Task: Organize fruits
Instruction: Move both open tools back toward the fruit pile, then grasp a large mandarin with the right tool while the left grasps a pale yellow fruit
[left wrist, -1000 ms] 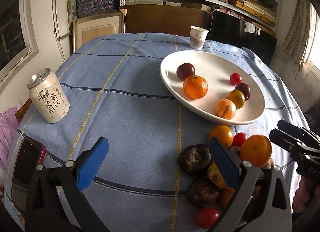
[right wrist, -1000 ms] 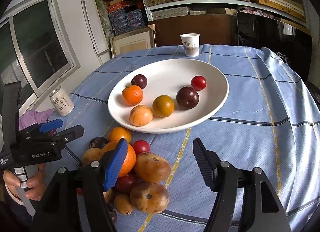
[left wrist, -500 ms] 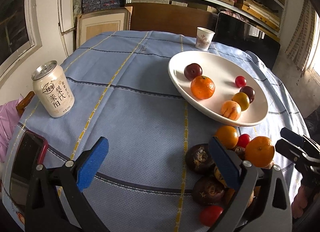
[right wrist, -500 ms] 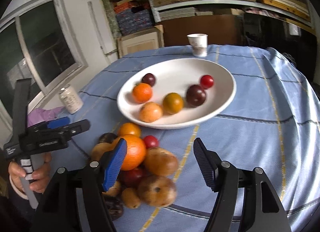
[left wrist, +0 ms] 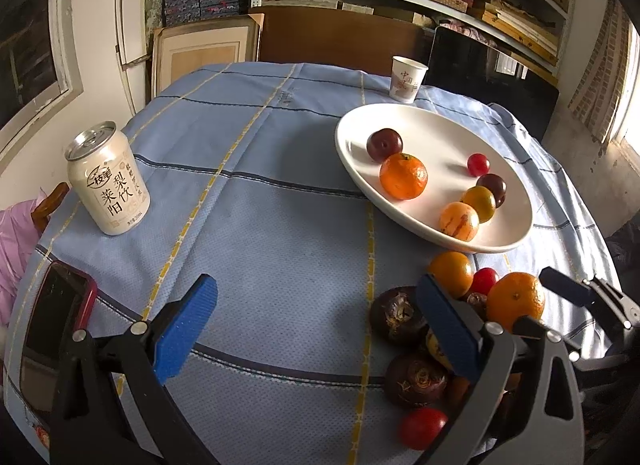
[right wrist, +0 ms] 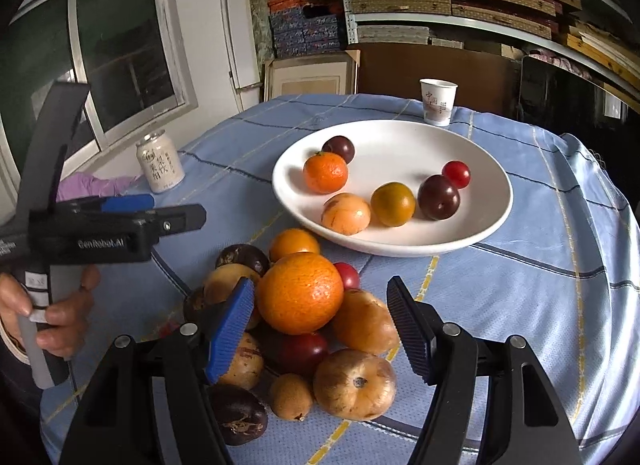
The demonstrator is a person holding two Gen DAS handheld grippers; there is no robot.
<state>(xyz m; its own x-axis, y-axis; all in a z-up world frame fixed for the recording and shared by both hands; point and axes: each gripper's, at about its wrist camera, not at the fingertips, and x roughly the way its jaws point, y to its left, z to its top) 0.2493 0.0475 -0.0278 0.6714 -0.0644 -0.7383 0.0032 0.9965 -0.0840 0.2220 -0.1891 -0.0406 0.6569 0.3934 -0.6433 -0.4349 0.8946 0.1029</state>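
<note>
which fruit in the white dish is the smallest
The bright red cherry tomato at the far right of the white dish. It is clearly smaller than the two dark plums, the orange and the two yellowish fruits.

The tablecloth [left wrist: 280, 225] was woven cloth, matt, with a fine dimpled texture. The plate [right wrist: 492, 169] appeared glazed ceramic, smooth and glossy. The drink can [left wrist: 106, 181] was metal with a bright bare top and a satin printed wall. The cup [right wrist: 437, 101] was matt paper. The large orange [right wrist: 300, 293] had pitted, slightly shiny peel; the dark fruit [right wrist: 236, 415] looked rough and dull. The left gripper [left wrist: 316, 329] and the right gripper [right wrist: 320, 321] were matt black plastic with ribbed pads and bright metal rivets.
</note>
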